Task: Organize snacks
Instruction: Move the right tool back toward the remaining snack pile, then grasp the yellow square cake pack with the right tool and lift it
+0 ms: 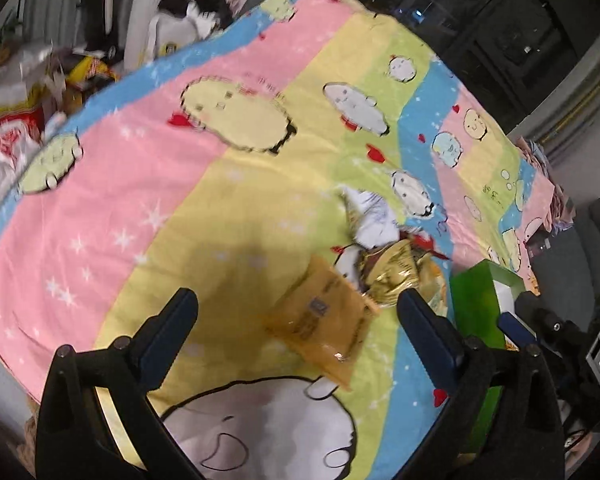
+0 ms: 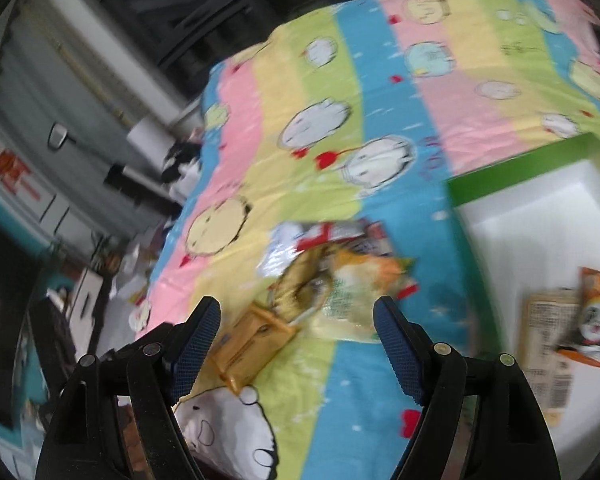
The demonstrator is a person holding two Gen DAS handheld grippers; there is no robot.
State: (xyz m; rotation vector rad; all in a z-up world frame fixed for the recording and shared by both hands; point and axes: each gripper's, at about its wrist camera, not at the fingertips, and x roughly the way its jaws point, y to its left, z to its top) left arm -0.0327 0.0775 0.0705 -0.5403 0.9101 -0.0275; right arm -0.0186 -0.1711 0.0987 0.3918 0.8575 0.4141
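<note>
A heap of snack packets (image 2: pixel 332 276) lies on the bed (image 2: pixel 380 380), with a flat packet (image 2: pixel 248 340) at its near left. The box (image 2: pixel 540 220) stands right of the heap, two packets (image 2: pixel 572 332) inside.

Loose snack packets (image 2: pixel 332 280) heaped beside a green box (image 2: pixel 512 168) holding two more.

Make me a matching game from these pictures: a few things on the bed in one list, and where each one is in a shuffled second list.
Things:
1. orange flat packet
2. panda packet
3. gold wrapper
4. green box

Places:
A. inside the box, on its white floor
B. in the heap of snacks on the bedspread
C. on the bedspread, beside the heap
D. alone on the yellow stripe, nearest the left gripper

Pairs: 1-D, 2-A, 3-B, 4-C
</note>
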